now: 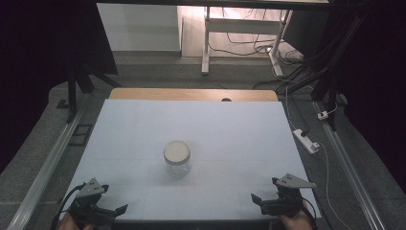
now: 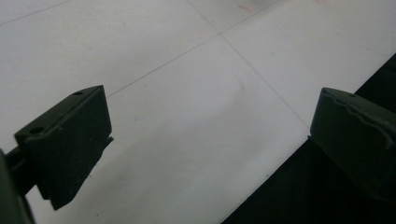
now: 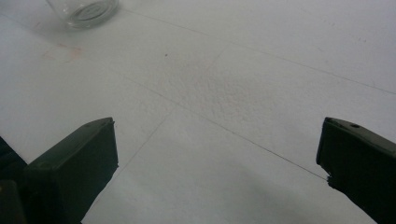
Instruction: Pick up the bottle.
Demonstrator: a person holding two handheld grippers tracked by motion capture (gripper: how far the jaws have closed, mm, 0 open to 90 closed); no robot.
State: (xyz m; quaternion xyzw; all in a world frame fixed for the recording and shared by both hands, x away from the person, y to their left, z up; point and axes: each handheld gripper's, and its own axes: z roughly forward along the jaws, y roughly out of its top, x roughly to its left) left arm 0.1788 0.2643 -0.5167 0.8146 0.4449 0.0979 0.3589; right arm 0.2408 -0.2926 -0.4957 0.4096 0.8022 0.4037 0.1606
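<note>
Jar: a clear glass jar (image 1: 177, 159) with a pale lid (image 1: 176, 151) stands upright mid-counter (image 1: 239, 134), well apart from both grippers.
Left gripper (image 1: 101, 206): jaws wide, empty, low at the near left corner.
Right gripper (image 1: 268, 196): jaws wide, empty, near right edge.
Step, as judged: approach the jar.
Advice: steady the glass body with one gripper before the other touches the lid.

A small clear glass jar (image 1: 177, 160) with a cream round lid stands upright. It sits near the middle of the white table (image 1: 239, 139).
</note>
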